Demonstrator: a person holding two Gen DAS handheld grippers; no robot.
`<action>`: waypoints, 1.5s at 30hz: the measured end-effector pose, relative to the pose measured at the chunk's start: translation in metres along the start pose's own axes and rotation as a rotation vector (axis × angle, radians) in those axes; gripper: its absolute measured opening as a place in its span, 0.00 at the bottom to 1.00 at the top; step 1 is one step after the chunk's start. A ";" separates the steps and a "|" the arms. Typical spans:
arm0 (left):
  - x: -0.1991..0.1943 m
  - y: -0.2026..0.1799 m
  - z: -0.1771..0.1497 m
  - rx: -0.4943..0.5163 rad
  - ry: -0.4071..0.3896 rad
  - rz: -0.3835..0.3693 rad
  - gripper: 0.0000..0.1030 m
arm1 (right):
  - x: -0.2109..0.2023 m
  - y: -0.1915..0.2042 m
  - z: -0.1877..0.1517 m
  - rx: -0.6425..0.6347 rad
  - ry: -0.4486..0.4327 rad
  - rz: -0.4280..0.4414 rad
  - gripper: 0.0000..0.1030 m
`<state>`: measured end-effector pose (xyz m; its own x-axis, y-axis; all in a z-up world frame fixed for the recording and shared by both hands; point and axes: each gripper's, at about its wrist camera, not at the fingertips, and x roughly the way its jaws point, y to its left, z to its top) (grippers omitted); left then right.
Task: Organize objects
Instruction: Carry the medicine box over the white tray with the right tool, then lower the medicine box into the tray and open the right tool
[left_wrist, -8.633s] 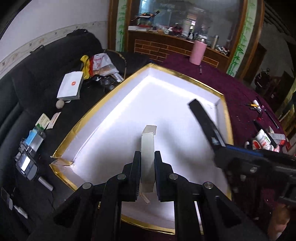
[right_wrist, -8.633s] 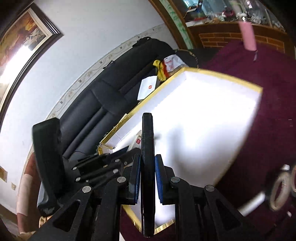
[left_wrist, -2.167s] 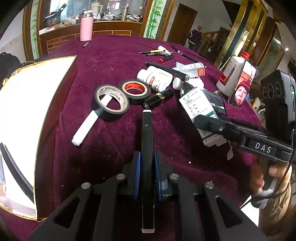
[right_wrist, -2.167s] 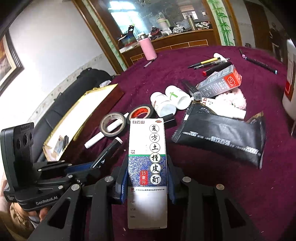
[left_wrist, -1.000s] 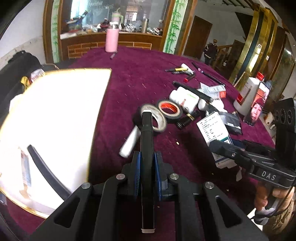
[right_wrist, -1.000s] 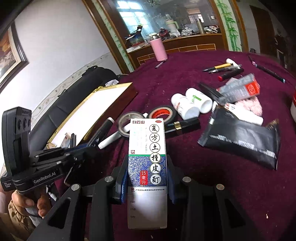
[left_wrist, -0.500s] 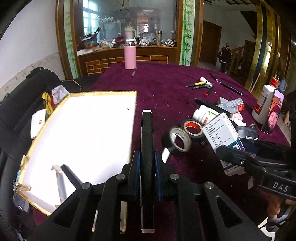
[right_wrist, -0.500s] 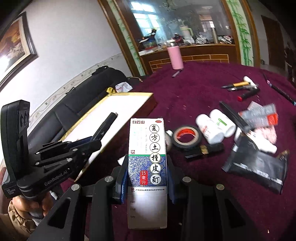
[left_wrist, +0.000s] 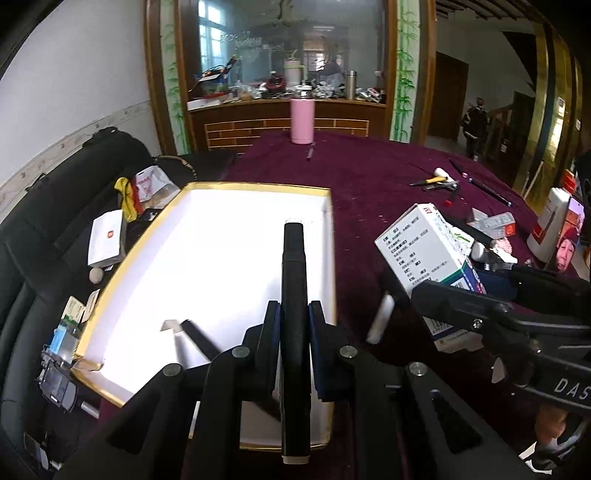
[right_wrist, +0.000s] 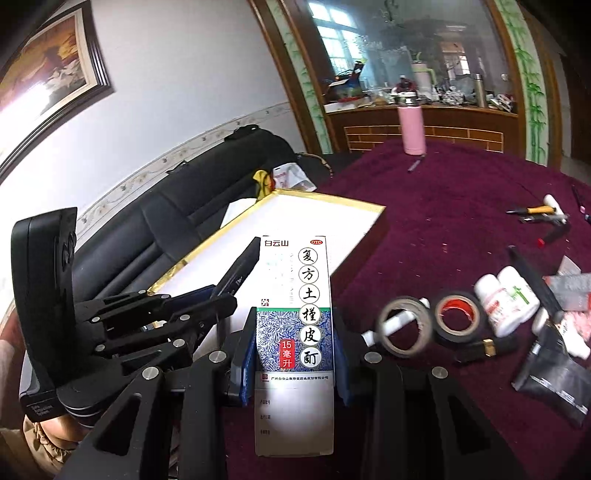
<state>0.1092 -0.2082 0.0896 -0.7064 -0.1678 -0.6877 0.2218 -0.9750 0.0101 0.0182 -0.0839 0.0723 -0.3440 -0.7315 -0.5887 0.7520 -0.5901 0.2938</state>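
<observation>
My left gripper (left_wrist: 293, 334) is shut on a slim black stick-shaped object (left_wrist: 293, 280) with a pale tip, held over the near part of a white gold-rimmed box (left_wrist: 221, 236). In the box lie a black strip (left_wrist: 199, 338) and a small pale piece (left_wrist: 170, 325). My right gripper (right_wrist: 293, 360) is shut on a white and blue medicine carton (right_wrist: 295, 295) with printed characters, above the maroon tablecloth beside the box (right_wrist: 306, 218). The carton (left_wrist: 424, 251) and the right gripper also show at the right of the left wrist view. The left gripper (right_wrist: 218, 295) appears at the left of the right wrist view.
On the maroon table (left_wrist: 369, 177) lie two tape rolls (right_wrist: 428, 325), white bottles (right_wrist: 506, 299), a black pouch (right_wrist: 554, 380), a white tube (left_wrist: 380, 317), pens (left_wrist: 436, 182) and a pink flask (left_wrist: 302, 120). A black sofa (left_wrist: 74, 184) with small items stands left of the box.
Both grippers have swung left and risen, from over the clutter toward the white box. The black object now hangs over the box and the carton has come close beside it.
</observation>
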 end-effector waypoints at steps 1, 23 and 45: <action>-0.001 0.007 0.000 -0.013 0.003 0.001 0.14 | 0.003 0.002 0.001 -0.004 0.005 0.003 0.36; 0.018 0.112 -0.005 -0.192 0.044 0.129 0.14 | 0.064 0.033 0.020 -0.054 0.081 0.052 0.37; 0.050 0.144 -0.021 -0.256 0.139 0.139 0.14 | 0.148 0.065 0.008 -0.208 0.255 -0.023 0.37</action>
<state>0.1196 -0.3546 0.0416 -0.5625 -0.2585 -0.7853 0.4843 -0.8728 -0.0596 0.0112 -0.2332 0.0101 -0.2302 -0.5939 -0.7709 0.8535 -0.5038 0.1332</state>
